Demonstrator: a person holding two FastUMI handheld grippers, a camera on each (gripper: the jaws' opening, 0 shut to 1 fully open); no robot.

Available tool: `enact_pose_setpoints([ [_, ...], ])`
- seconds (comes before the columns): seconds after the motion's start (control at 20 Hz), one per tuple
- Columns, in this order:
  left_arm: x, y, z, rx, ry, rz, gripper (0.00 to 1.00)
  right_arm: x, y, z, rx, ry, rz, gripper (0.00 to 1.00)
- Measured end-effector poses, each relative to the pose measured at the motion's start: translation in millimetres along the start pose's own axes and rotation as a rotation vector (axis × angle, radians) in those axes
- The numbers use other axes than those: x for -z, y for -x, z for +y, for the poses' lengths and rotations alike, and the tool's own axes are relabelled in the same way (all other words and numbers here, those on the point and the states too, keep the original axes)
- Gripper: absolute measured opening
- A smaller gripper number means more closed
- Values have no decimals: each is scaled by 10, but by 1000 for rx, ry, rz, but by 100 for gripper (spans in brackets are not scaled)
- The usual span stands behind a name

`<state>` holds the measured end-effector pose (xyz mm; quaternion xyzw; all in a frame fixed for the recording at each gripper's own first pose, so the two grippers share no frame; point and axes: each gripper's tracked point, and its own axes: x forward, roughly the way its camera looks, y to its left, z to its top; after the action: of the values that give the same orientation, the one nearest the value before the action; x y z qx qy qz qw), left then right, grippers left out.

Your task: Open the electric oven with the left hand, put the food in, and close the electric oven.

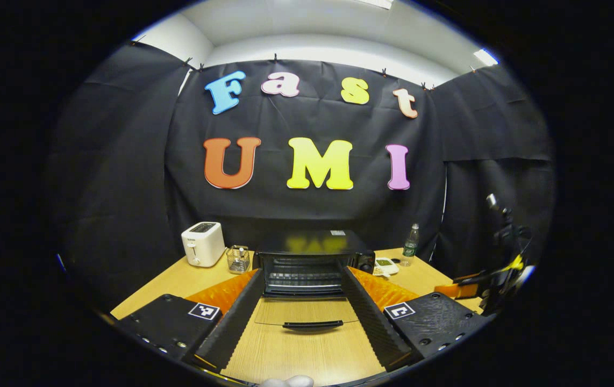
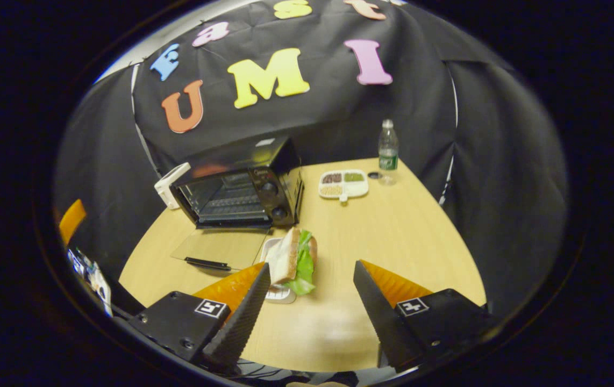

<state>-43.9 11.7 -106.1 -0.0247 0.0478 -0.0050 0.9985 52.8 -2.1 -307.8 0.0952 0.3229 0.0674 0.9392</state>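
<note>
Stood at the back middle of the worktop (image 2: pixel 409 236) with door (image 1: pixel 307 317) dropped flat and rack bare: the electric oven (image 1: pixel 312 260). Lay on a small white dish just before its right corner: the sandwich (image 2: pixel 295 260), unheld. Hovered level before the door with fingers spread and empty, the left hand-held gripper (image 1: pixel 307 322); tilted down over the sandwich, likewise spread, the right hand-held gripper (image 2: pixel 312 306), whose view alone took in a snack tray (image 2: pixel 343 184).

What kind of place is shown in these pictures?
Most likely a recording booth arranged as a small kitchen corner: black cloth walls surround a wooden table that carries an open electric oven, a white toaster and a sandwich.
</note>
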Motion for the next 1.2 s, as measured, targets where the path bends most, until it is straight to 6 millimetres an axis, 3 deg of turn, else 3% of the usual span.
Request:
enact_pose_setpoints([
  [0.1,-135,83,20,-31,11,-16,95,81,-208,23,-46,-78,59,93],
  [0.3,-300,166,67,-80,-9,-38,95,4,-573,44,-67,-89,101,91],
  [0.65,-443,168,42,-101,21,-36,95,-65,-931,168,-126,-73,142,91],
  [0.7,-462,156,31,-99,19,-34,95,-62,-977,163,-129,-81,146,98],
  [0.95,-492,135,-29,-90,-5,-35,95,125,-1094,163,-173,-162,231,72],
  [1.2,-463,127,-55,-79,-9,-17,94,83,-1021,219,-242,-232,256,47],
])
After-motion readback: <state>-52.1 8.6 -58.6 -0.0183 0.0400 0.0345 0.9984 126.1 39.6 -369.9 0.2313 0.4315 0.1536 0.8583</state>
